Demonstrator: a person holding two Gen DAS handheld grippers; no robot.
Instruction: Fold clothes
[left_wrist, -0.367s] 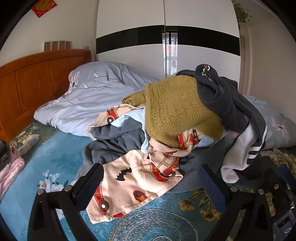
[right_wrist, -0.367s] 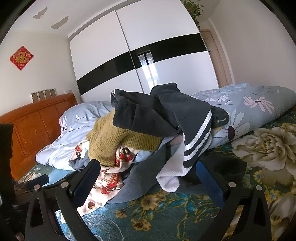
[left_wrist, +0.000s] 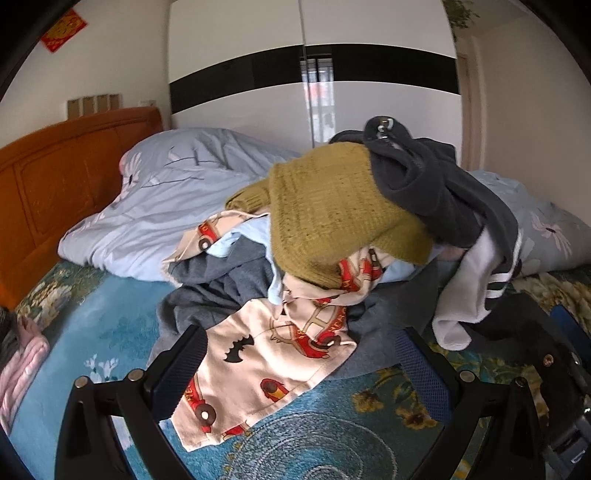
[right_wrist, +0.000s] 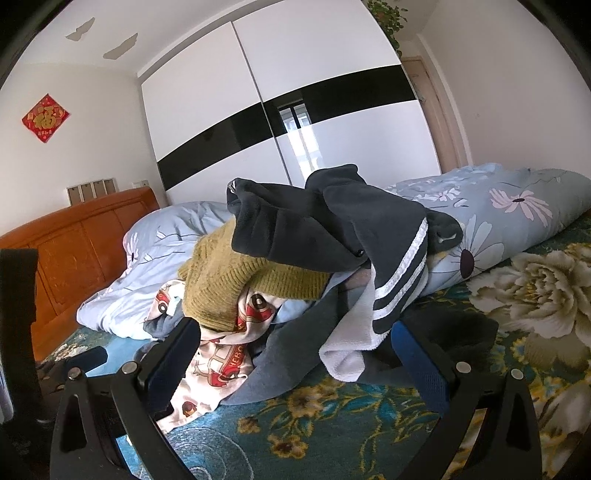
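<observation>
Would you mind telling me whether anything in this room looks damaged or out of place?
Yes: two patches of peeling paint mar the ceiling at upper left. The clothes pile is jumbled, as expected before folding.

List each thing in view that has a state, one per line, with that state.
Left tool: open, empty, short of the pile.
Right tool: open, empty.
Mustard sweater: unfolded, heaped on the pile.
Dark striped jacket: unfolded, draped on top.
Car-print garment: unfolded, spilling onto the bedspread.
Wardrobe doors: shut.
Duvet: rumpled.
</observation>
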